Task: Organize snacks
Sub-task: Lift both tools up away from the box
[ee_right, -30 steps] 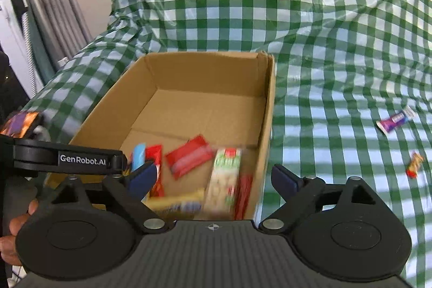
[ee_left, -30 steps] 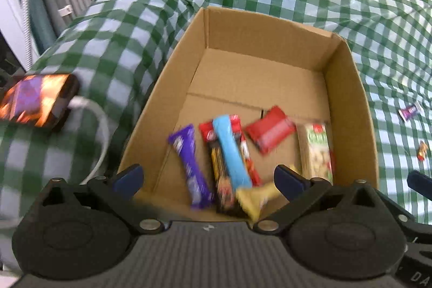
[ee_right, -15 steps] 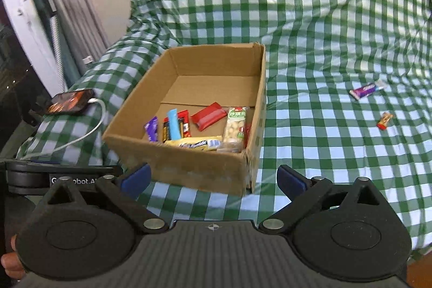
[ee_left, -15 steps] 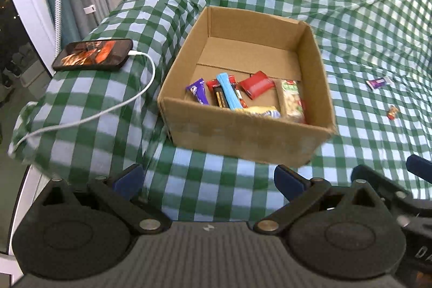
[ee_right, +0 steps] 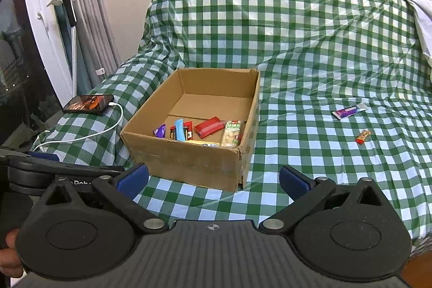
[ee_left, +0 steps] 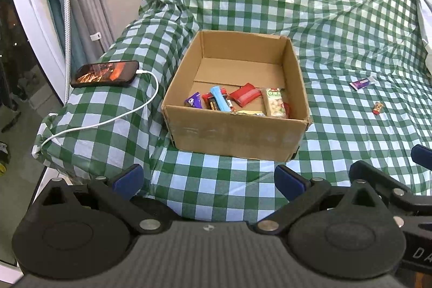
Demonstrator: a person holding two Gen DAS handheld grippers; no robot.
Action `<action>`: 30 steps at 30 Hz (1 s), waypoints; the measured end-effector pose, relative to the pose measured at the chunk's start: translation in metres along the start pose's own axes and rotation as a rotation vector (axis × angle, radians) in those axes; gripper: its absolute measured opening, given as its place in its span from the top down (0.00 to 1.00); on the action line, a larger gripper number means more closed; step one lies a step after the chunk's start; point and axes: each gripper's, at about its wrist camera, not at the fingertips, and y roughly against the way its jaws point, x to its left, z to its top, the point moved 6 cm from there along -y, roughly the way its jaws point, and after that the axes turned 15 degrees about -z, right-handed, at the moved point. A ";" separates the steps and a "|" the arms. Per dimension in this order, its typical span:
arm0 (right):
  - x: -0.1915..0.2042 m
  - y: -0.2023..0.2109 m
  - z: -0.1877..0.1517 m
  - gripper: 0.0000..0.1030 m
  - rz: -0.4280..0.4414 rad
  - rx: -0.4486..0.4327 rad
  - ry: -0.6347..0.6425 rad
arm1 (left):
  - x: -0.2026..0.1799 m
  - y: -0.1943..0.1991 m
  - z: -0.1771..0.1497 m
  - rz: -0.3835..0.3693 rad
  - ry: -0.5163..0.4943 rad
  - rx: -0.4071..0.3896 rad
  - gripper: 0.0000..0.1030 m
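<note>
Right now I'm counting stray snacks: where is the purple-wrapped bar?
In both wrist views the purple-wrapped bar lies on the checked cloth, right of the cardboard box, just beyond the small orange candy.

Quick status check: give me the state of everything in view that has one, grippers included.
Cardboard box: open-topped, several snacks inside.
Purple wrapper: loose on the cloth, outside the box.
Small red-orange snack: loose on the cloth, outside the box.
Phone: screen lit, cable plugged in.
Left gripper: open, empty.
Right gripper: opening, nothing between the fingers.
</note>
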 end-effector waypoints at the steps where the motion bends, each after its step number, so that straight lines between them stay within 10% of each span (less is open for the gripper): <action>1: -0.001 0.002 -0.001 0.01 -0.001 -0.004 -0.004 | -0.001 0.002 -0.001 -0.003 -0.001 -0.002 0.00; 30: 0.000 0.023 -0.004 0.01 -0.009 -0.034 -0.009 | -0.003 0.018 -0.011 0.002 -0.005 -0.015 0.00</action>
